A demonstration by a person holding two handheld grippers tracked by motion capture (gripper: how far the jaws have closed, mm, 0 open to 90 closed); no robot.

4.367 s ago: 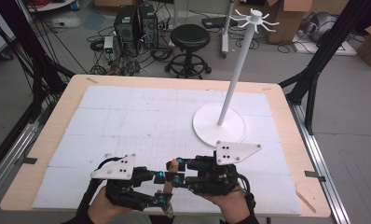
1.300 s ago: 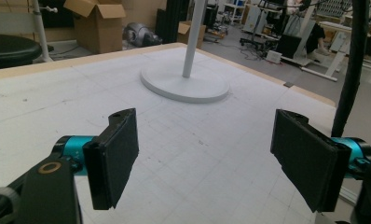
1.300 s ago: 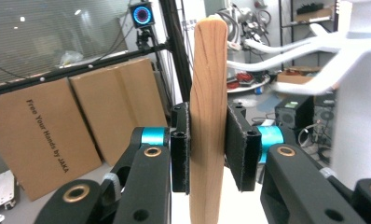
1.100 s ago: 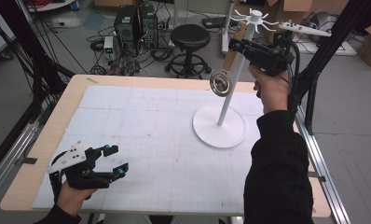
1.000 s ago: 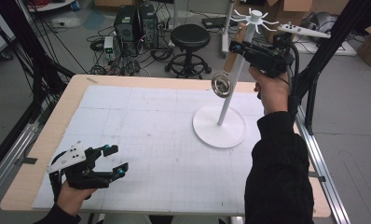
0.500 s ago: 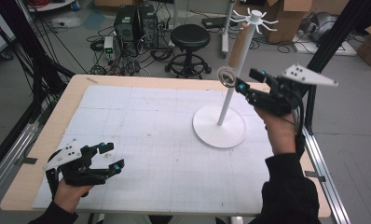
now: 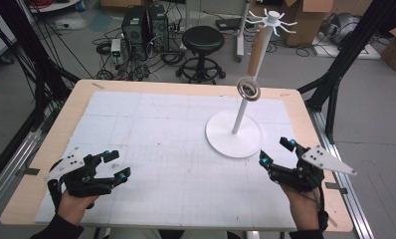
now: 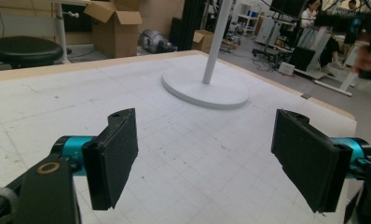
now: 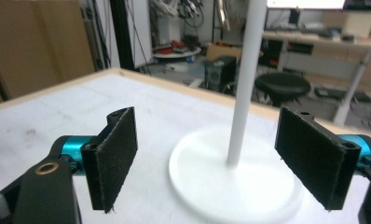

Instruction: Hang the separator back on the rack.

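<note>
High view first: the counter (image 7: 47, 149) has a white gridded mat on it, and a white stand (image 7: 234, 134) with a round base sits right of center. A wooden-handled utensil (image 7: 250, 69) hangs from the stand's hooked top, its round metal end level with the middle of the pole. The left hand-held gripper (image 7: 114, 164) is near the front left corner, jaws spread, nothing in them. The right hand-held gripper (image 7: 275, 152) is at the front right, just beside the stand's base, also spread and empty. A black stool (image 7: 202, 45) and computer towers (image 7: 146, 22) sit on the floor beyond.

Left gripper view: both black pads wide apart above the mat, the stand's base (image 8: 204, 88) farther off between them.

Right gripper view: pads again wide apart, with the pole (image 9: 244, 84) and base close ahead, between the jaws but untouched.
</note>
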